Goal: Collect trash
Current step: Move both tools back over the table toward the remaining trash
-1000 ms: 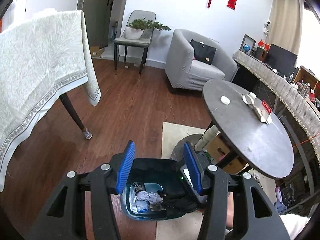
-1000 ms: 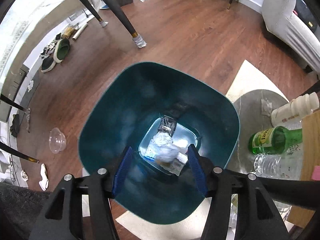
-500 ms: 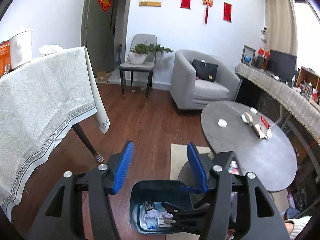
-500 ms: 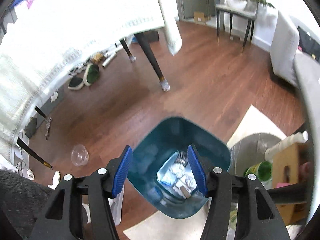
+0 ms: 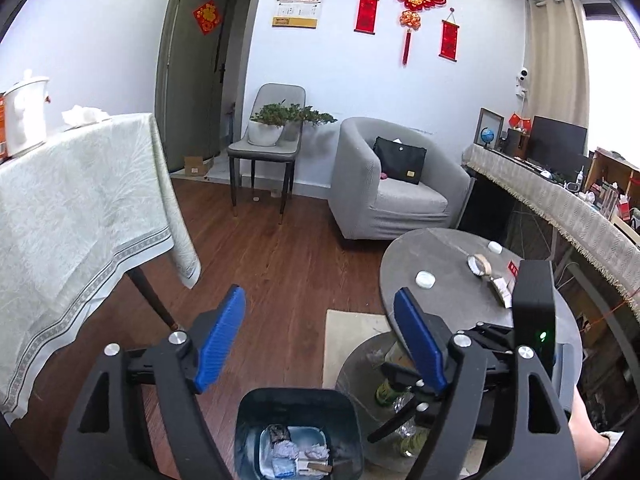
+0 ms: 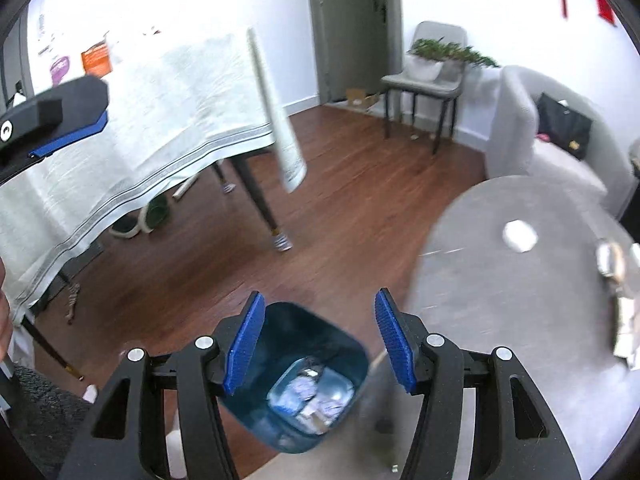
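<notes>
A: Glossy, smooth plastic on the dark teal bin (image 5: 297, 412); crumpled paper and shiny wrappers as trash (image 5: 296, 454) inside.

B: Ribbed blue pads, matt black plastic frame, bright metal screws on the left gripper (image 5: 320, 344); same on the right gripper (image 6: 318, 338).

A: Polished brown wood for the floor (image 5: 276, 264) at 12 o'clock of the bin.

B: Matt grey stone look on the round table (image 5: 452, 280) at 2 o'clock; pale woven tablecloth (image 5: 76, 208), patterned, at 10 o'clock.
</notes>
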`<state>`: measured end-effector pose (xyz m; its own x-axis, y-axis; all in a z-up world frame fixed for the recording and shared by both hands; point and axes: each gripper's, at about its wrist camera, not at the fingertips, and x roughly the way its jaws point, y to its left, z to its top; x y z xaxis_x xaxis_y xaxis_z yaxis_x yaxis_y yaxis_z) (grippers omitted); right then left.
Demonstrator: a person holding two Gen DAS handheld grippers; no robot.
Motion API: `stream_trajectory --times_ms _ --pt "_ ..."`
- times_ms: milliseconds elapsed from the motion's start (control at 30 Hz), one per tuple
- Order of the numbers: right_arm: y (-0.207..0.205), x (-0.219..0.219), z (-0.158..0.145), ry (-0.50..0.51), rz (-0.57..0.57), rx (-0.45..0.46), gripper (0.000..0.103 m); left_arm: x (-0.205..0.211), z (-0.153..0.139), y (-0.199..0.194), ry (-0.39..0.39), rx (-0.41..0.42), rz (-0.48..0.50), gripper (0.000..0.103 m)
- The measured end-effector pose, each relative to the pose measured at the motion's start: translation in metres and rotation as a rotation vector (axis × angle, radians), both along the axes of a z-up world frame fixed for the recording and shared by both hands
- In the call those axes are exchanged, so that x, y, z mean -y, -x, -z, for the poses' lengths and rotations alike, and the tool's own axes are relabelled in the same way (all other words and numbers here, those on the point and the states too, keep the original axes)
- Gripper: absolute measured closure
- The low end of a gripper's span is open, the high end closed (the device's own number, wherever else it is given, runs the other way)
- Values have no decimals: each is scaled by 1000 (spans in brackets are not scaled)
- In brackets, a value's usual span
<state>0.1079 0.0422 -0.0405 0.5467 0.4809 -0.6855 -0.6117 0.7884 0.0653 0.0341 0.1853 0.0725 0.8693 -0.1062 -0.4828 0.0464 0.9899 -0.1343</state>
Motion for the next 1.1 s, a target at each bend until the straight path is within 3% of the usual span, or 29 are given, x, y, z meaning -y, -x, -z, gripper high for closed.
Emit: stream_trajectory --times_ms 433,600,833,1100 --pt "-45 87 -21 22 162 73 43 60 4 -70 1 -10 95 19" --pt "-63 130 -33 26 239 102 40 87 15 -96 -44 -17 121 17" --pt "-77 186 -42 61 363 161 31 122 38 -134 -70 -81 180 17" --pt "-98 230 -28 71 451 125 26 150 69 -173 -97 -163 246 18"
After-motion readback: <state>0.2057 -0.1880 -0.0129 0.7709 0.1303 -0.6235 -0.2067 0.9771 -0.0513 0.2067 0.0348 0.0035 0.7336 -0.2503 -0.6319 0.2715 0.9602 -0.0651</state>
